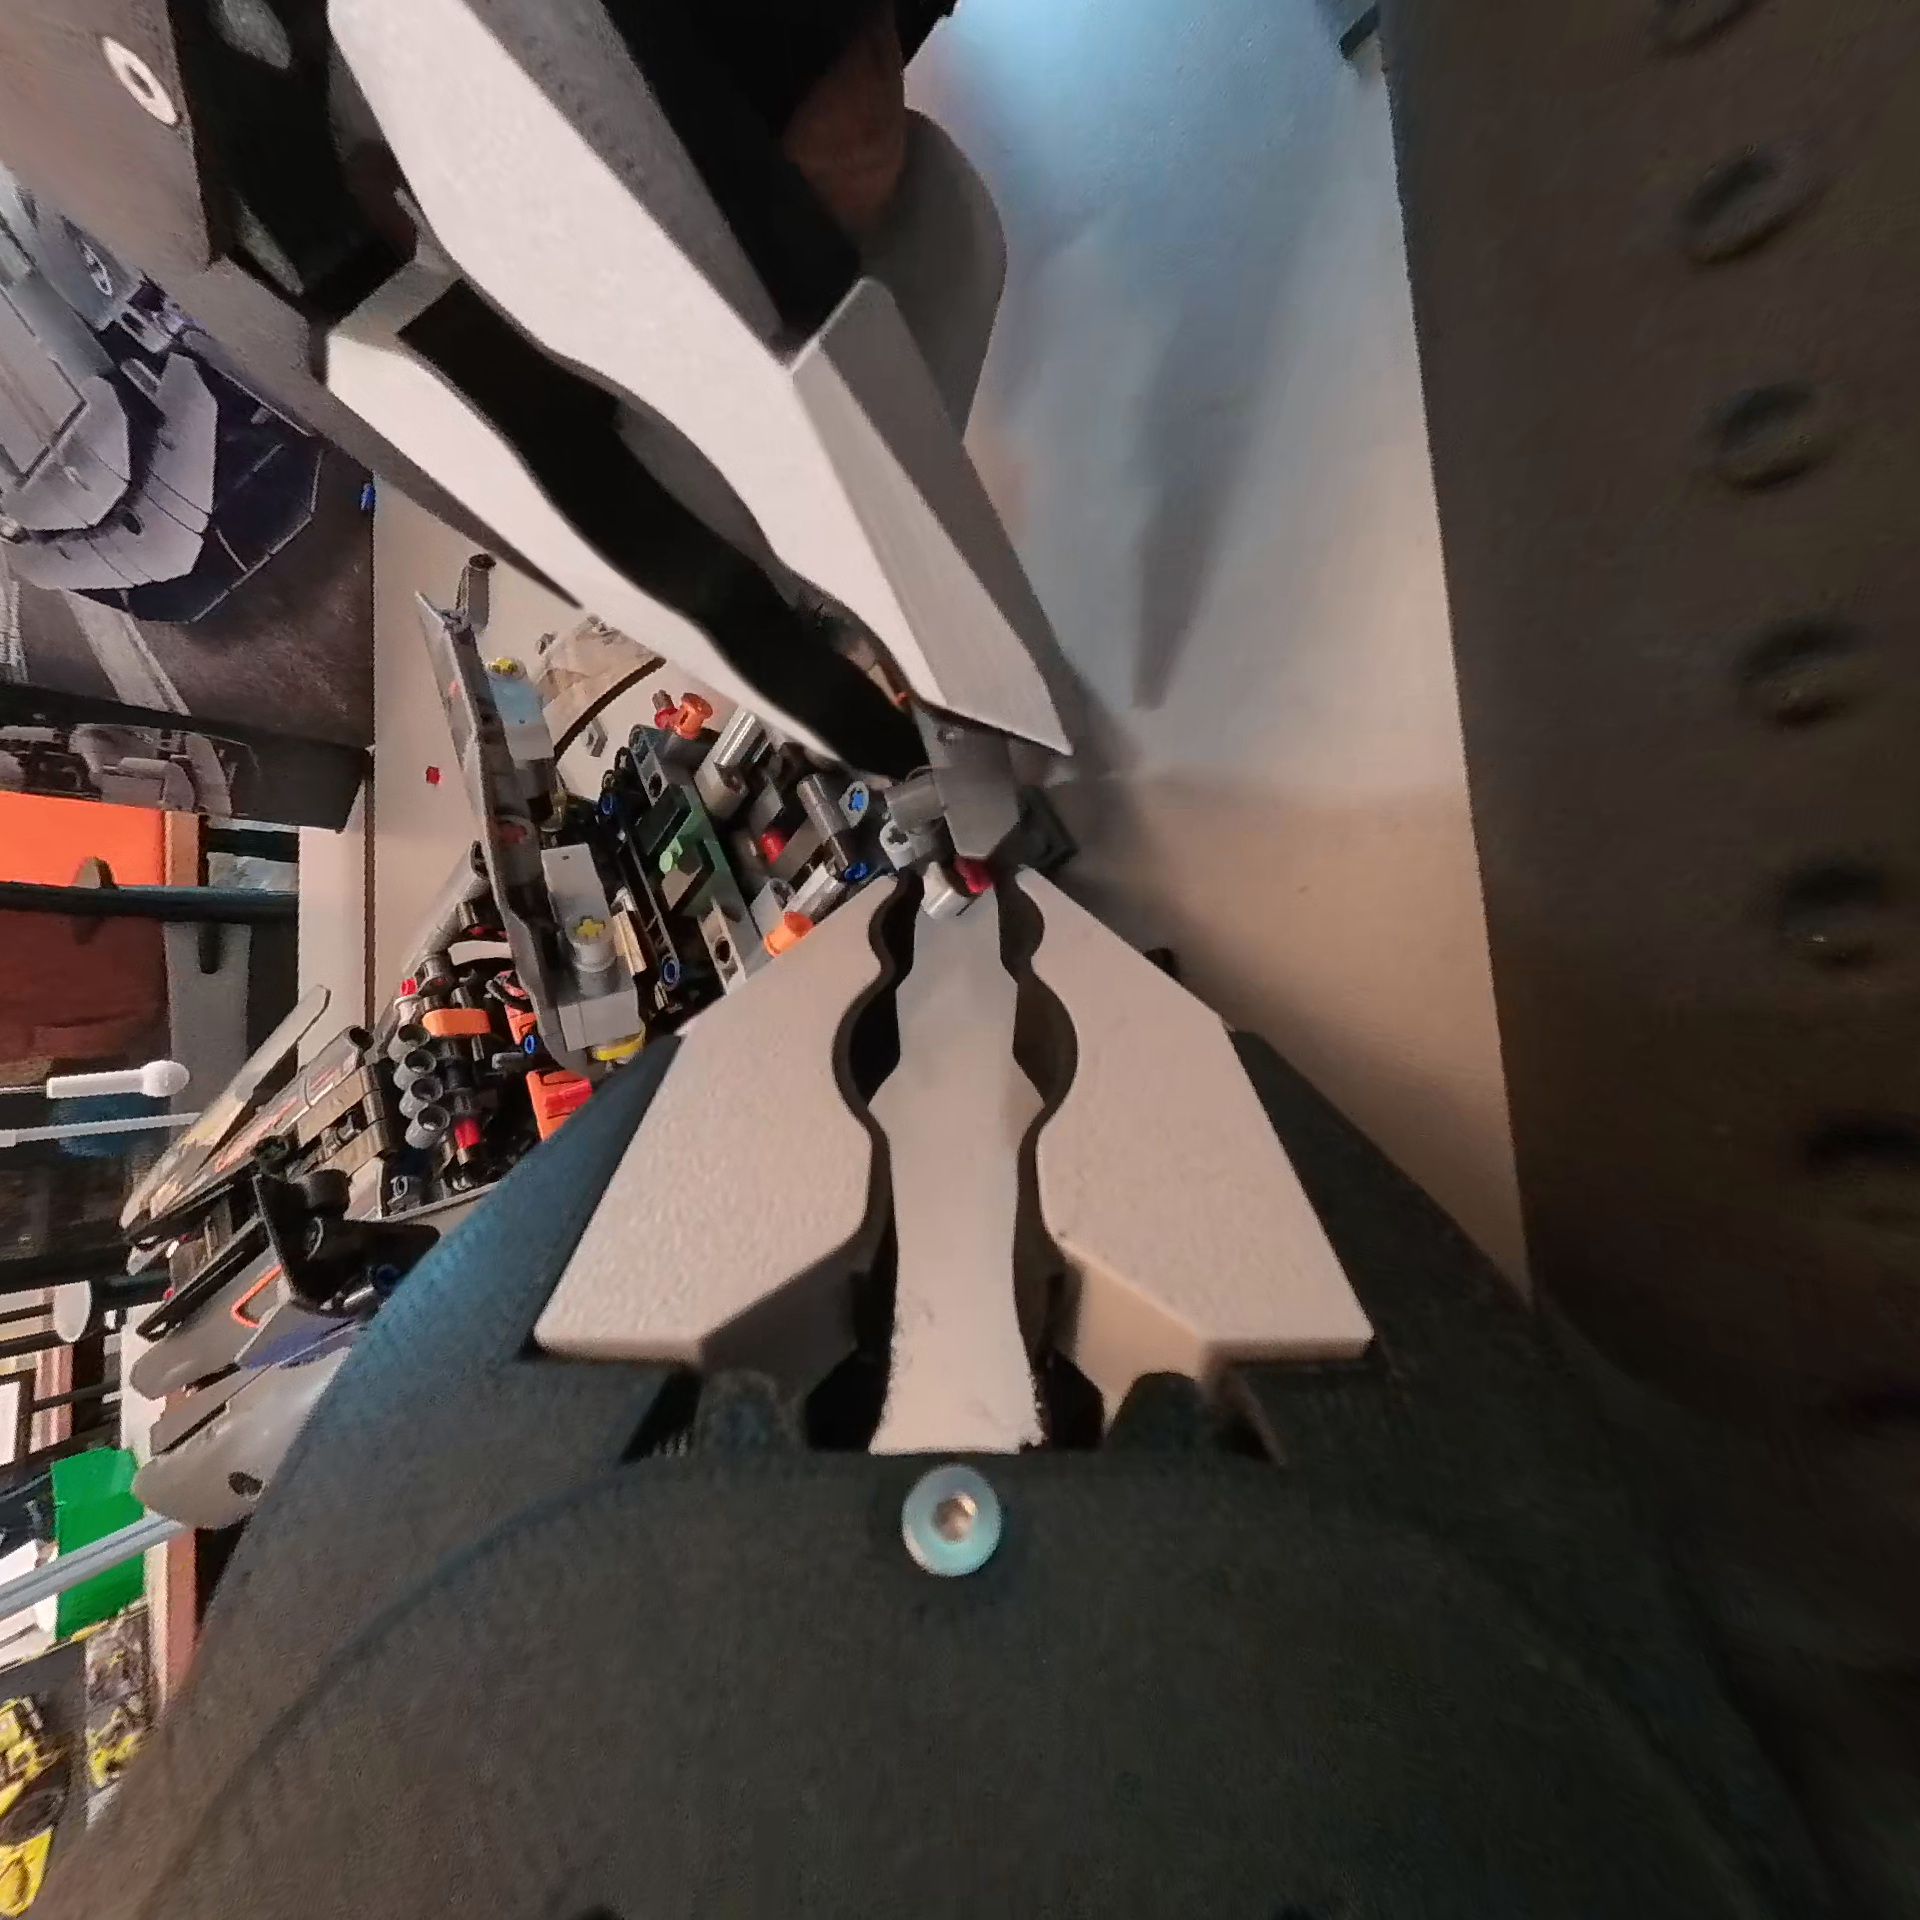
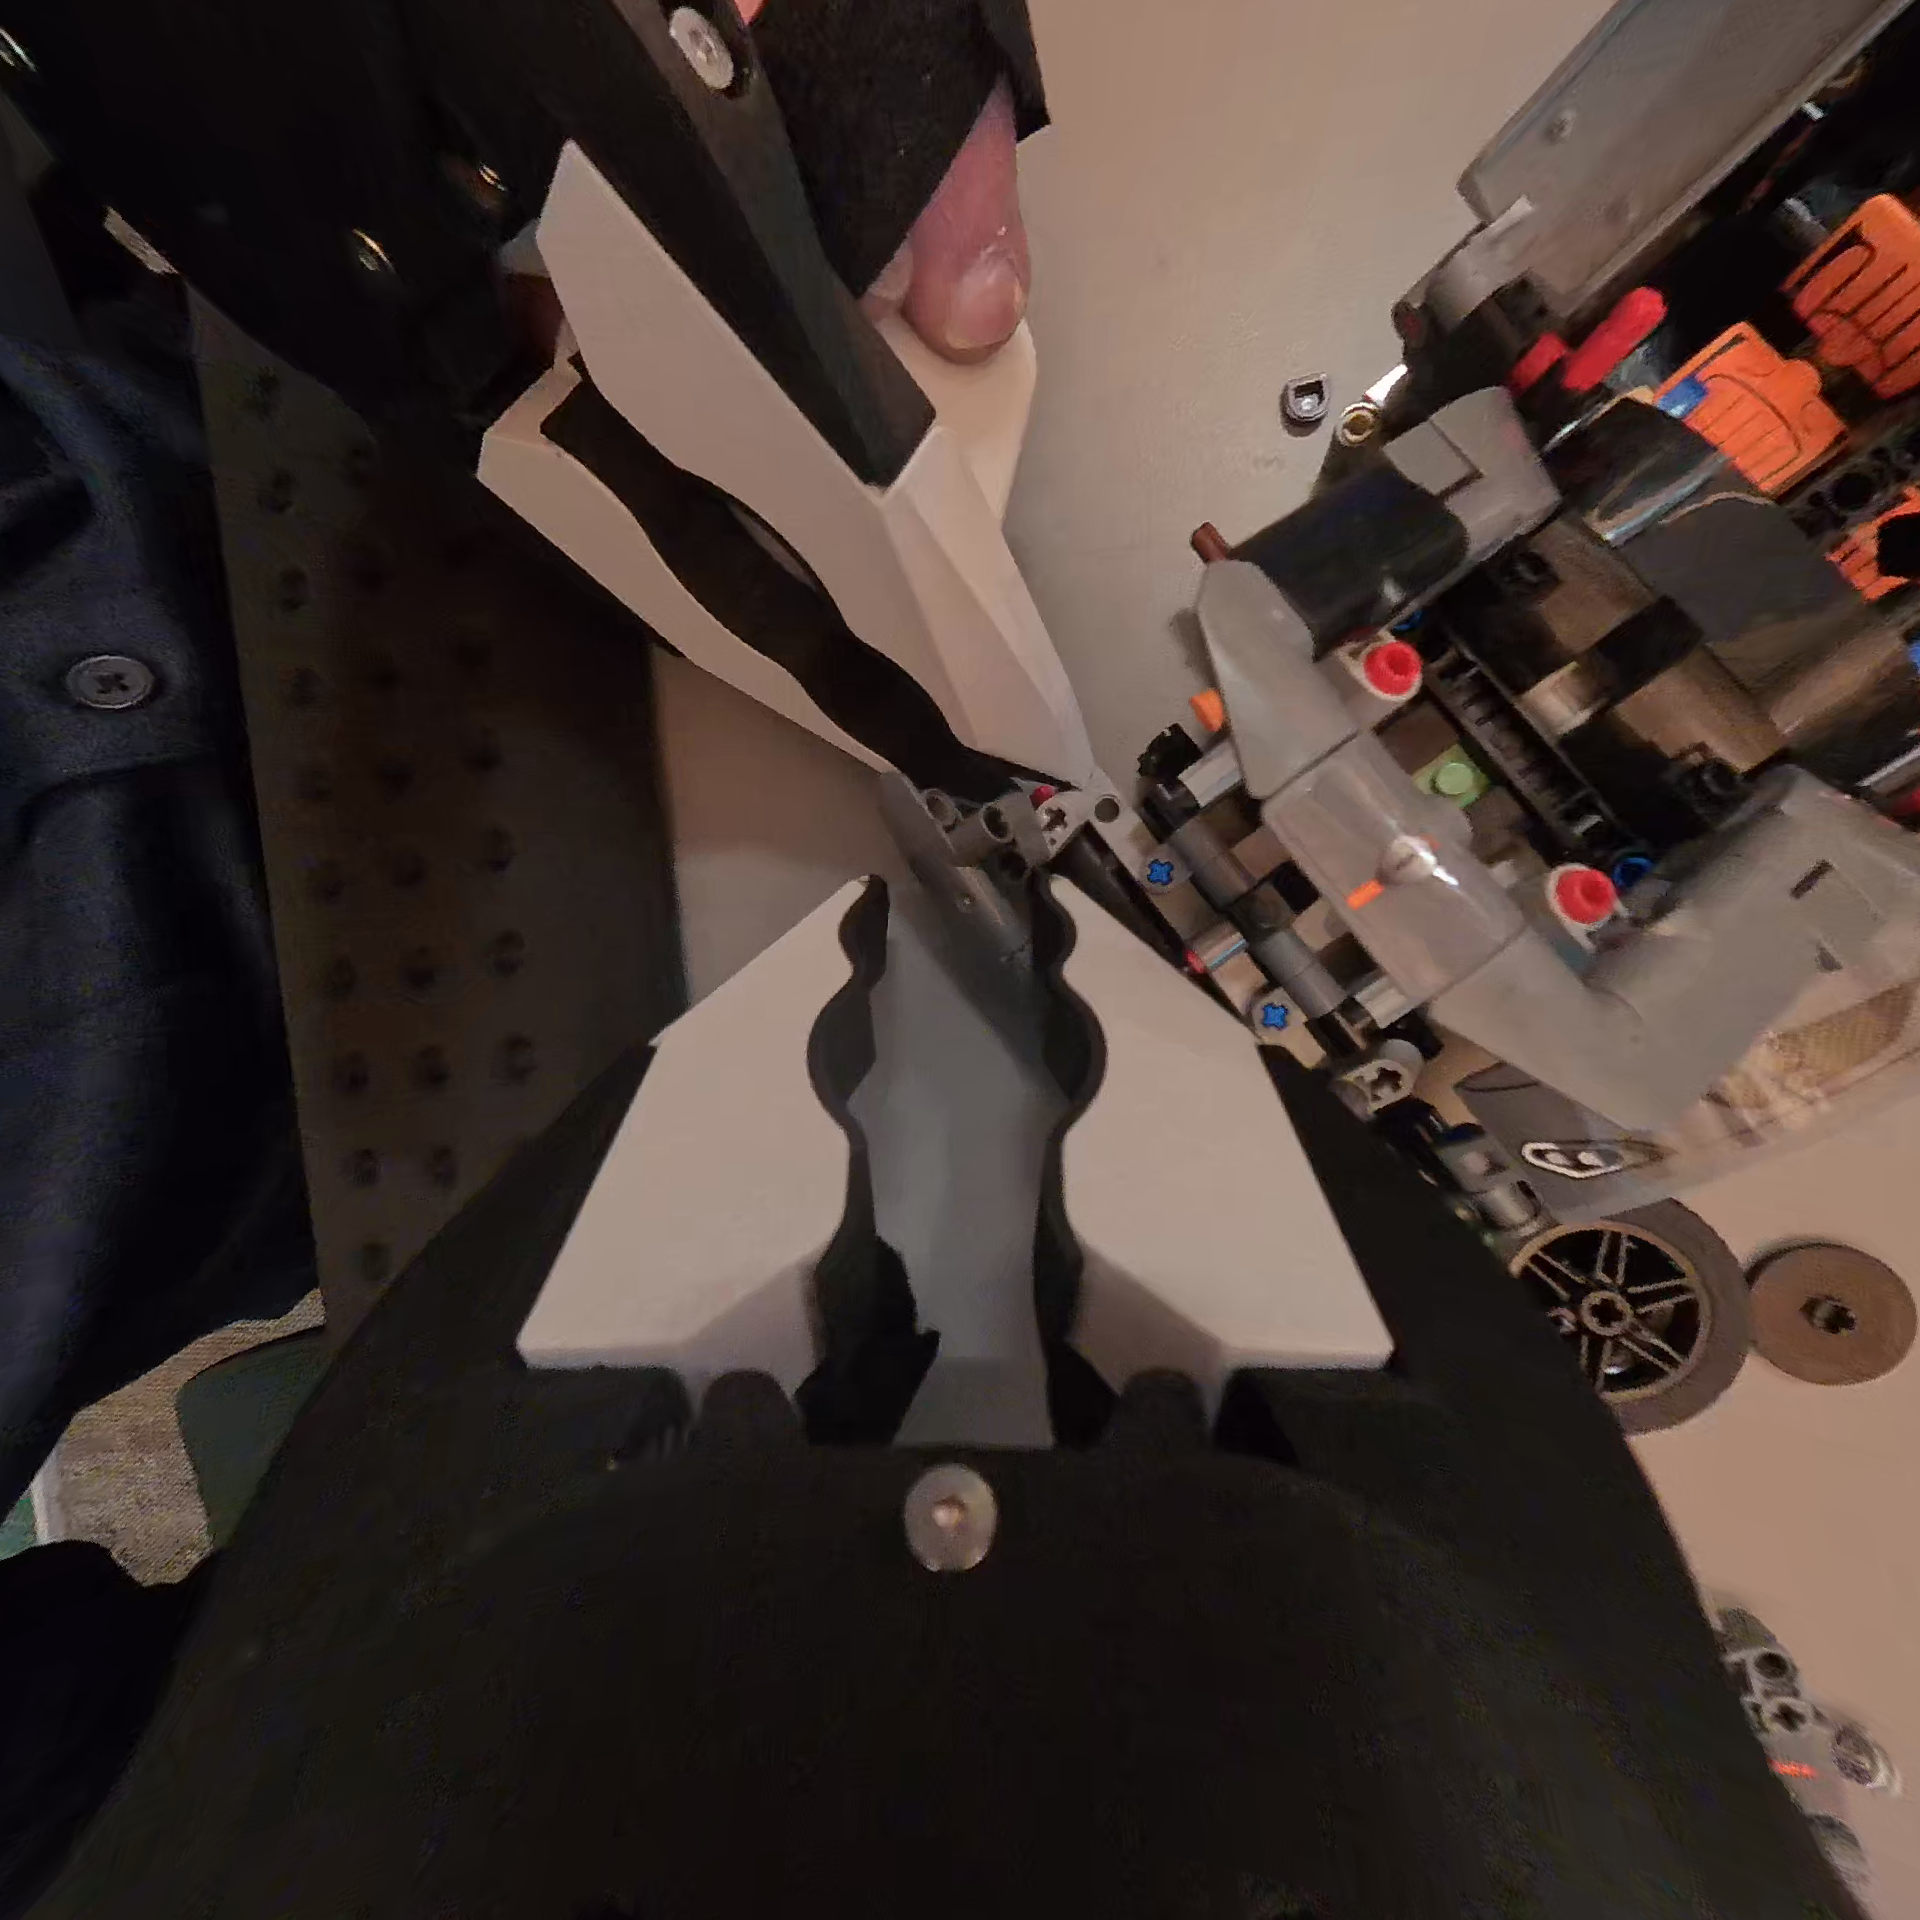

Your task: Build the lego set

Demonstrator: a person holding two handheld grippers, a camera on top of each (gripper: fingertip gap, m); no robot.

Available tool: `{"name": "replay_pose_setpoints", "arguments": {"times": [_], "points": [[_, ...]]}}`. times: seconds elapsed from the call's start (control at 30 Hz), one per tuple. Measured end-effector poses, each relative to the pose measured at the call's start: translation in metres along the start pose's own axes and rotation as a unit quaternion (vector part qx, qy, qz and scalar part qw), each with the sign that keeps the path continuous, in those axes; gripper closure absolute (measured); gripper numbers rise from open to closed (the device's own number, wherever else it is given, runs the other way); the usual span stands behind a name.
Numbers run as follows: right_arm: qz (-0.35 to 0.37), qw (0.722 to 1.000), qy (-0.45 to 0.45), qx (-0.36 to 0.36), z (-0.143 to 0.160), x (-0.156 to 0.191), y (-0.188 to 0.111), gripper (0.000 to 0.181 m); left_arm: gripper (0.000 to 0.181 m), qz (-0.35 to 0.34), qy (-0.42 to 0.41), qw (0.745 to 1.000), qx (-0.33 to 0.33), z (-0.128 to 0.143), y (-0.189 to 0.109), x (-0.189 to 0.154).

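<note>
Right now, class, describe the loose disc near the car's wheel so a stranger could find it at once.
Start at the half-built lego car on the pale table. Below it sits a black spoked wheel; the disc lies flat just right of it, plain brown-grey, spokeless, with one small centre hole.

Left gripper [image 1: 961, 894] pinching a small grey piece [image 1: 954, 896] beside the lego car [image 1: 665, 842].

Both grippers are meeting tip to tip. The left gripper [image 1: 961, 883] is pinching with its fingers narrowed, and the right gripper [image 2: 961, 883] is doing likewise; a thumb [image 2: 971, 275] is pressing on the left gripper's body.
</note>
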State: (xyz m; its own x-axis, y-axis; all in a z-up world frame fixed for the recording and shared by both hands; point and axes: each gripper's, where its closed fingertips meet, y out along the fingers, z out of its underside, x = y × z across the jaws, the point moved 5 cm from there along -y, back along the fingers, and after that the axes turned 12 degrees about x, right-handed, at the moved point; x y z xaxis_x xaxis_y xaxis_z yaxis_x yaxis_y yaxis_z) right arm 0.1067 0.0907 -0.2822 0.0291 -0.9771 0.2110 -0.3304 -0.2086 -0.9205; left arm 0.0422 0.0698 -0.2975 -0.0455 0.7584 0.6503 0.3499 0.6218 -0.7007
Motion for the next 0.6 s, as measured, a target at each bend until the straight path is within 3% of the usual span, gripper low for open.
{"name": "replay_pose_setpoints", "arguments": {"times": [0.13,0.6], "points": [[-0.001,1.0,0.0,0.001,-0.001,0.0,0.002,0.163,0.17,-0.004,0.001,1.0,0.001,0.0,-0.001,0.0],[-0.046,0.997,0.025,-0.05,-0.003,0.0,-0.011,0.163,0.167,-0.043,-0.004,0.999,-0.004,0.0,-0.008,0.007]]}}
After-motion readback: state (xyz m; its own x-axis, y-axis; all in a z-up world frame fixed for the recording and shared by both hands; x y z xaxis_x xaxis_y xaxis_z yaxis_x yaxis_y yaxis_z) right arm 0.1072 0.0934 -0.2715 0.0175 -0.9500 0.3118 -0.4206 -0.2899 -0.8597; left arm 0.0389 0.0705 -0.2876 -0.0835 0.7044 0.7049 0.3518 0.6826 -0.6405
